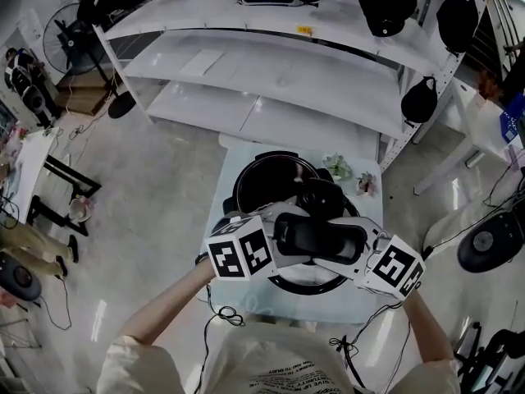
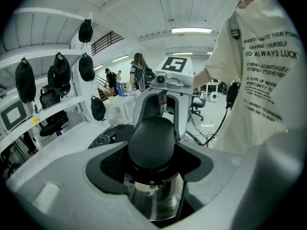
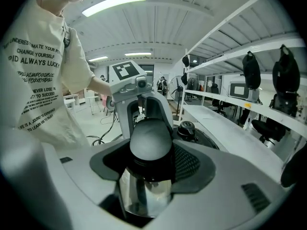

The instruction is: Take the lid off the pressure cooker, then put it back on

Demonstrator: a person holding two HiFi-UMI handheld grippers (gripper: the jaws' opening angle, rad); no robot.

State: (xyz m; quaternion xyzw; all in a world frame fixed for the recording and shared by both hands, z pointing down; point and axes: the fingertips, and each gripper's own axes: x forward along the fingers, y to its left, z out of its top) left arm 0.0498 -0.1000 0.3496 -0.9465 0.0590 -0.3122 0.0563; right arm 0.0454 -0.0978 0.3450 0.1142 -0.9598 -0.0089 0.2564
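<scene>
The pressure cooker pot (image 1: 264,184) stands open on a small pale table (image 1: 236,164), its dark inside showing. The lid (image 1: 312,282) is off the pot, held nearer to me and partly over its front rim. Across the lid's top runs a black handle (image 1: 320,236), with a black valve knob (image 1: 320,197) beyond it. My left gripper (image 1: 279,238) is shut on the handle's left end (image 2: 152,145), my right gripper (image 1: 361,246) on its right end (image 3: 150,143). Each gripper view shows the other gripper facing it across the lid: the right gripper (image 2: 165,97) and the left gripper (image 3: 144,107).
White shelving (image 1: 271,72) stands just behind the table, with dark caps (image 1: 420,98) hanging at its right end. Two small objects (image 1: 337,167) sit at the table's back right. A fan (image 1: 70,35) is at the far left, and cables (image 1: 225,312) trail by my body.
</scene>
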